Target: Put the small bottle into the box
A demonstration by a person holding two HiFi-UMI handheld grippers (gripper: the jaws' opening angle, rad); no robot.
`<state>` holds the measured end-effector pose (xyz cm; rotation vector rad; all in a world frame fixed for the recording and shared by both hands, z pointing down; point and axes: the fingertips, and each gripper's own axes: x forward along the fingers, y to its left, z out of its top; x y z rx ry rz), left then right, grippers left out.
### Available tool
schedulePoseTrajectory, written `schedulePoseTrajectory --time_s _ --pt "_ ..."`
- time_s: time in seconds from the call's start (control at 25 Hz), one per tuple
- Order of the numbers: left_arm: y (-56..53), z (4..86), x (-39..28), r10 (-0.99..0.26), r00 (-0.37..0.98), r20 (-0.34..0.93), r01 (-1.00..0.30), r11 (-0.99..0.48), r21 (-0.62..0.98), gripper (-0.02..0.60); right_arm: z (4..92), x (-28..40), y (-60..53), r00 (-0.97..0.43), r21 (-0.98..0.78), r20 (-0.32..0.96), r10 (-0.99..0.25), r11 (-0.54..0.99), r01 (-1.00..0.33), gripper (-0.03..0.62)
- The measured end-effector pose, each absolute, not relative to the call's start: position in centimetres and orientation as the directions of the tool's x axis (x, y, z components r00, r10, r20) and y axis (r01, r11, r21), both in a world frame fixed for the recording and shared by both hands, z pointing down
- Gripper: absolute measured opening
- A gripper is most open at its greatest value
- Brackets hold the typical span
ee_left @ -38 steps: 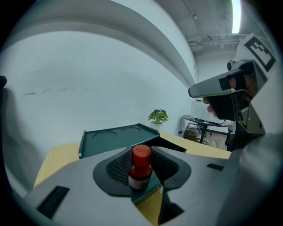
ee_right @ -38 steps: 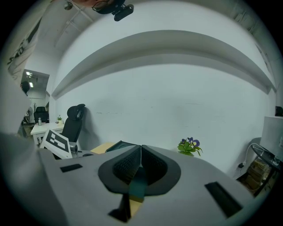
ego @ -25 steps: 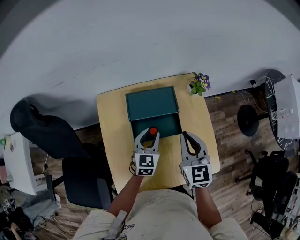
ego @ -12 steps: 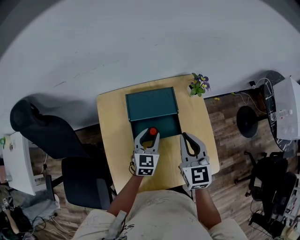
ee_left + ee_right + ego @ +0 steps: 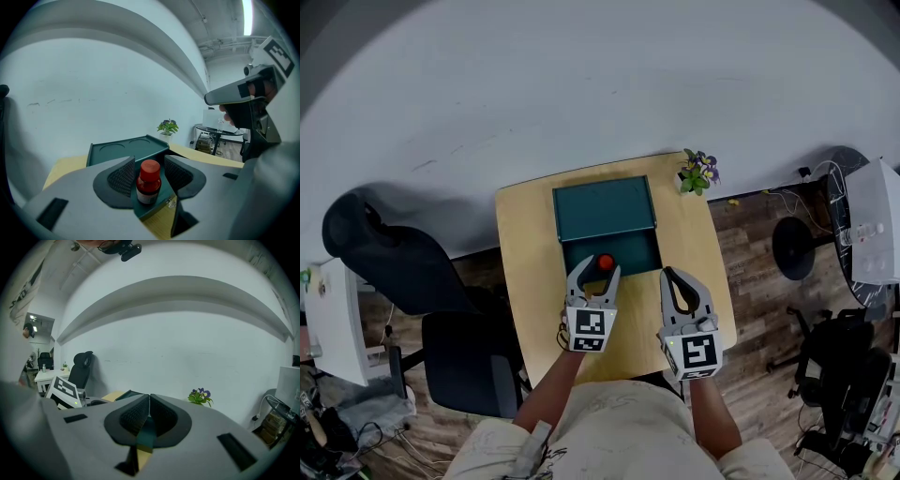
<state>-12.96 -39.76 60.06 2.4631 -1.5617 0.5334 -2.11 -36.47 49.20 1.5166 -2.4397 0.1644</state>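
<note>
Mid-table, my left gripper (image 5: 594,278) is just spreading its jaws wide, pads clear of the small bottle (image 5: 149,182) now standing upright inside the box (image 5: 633,251), by its near edge; my right gripper (image 5: 682,286) is idling closed, empty; placement looks done

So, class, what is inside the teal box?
A small bottle stands upright in the box. The left gripper has just been opening its jaws around it. The floor under it is hidden.
</note>
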Motion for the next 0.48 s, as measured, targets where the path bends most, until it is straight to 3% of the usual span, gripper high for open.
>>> schedulePoseTrajectory --time_s 0.48 --pt "-37.9 58.7 -13.6 -0.868 0.325 0.375 -0.924 -0.376 -0.07 0.202 48.4 -1.8 -35.1 -0.464 0.037 0.258 -0.847 0.489 -0.872 0.021"
